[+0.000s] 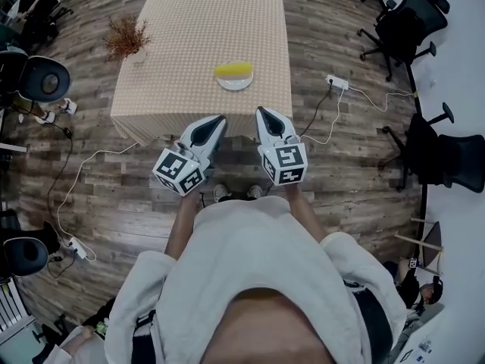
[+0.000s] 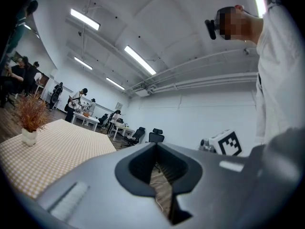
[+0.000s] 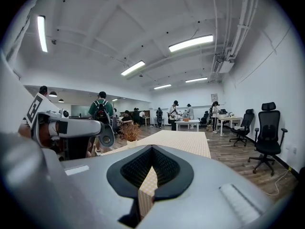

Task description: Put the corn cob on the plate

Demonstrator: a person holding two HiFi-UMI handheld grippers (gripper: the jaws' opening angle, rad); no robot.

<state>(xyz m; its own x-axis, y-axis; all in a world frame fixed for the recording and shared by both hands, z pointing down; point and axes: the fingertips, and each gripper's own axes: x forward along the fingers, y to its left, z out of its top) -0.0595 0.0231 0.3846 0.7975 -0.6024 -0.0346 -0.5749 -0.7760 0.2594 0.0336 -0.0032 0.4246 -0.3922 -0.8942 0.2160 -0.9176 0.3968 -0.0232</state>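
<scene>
In the head view a yellow corn cob [image 1: 233,70] lies on a small white plate [image 1: 235,83] near the front edge of a table with a checked cloth [image 1: 197,14]. Both grippers hang side by side in front of that edge, short of the plate and level. My left gripper [image 1: 220,118] is shut with nothing in it. My right gripper [image 1: 261,111] is shut and empty too. The left gripper view shows its closed jaws [image 2: 156,144] beside the table. The right gripper view shows its closed jaws [image 3: 151,148] pointing along the table. Neither gripper view shows the corn.
A dried plant in a small white pot [image 1: 127,38] stands at the table's left edge. Black office chairs [image 1: 405,21] stand to the right, and a power strip [image 1: 337,82] with cables lies on the wooden floor. People work at far tables [image 3: 186,123].
</scene>
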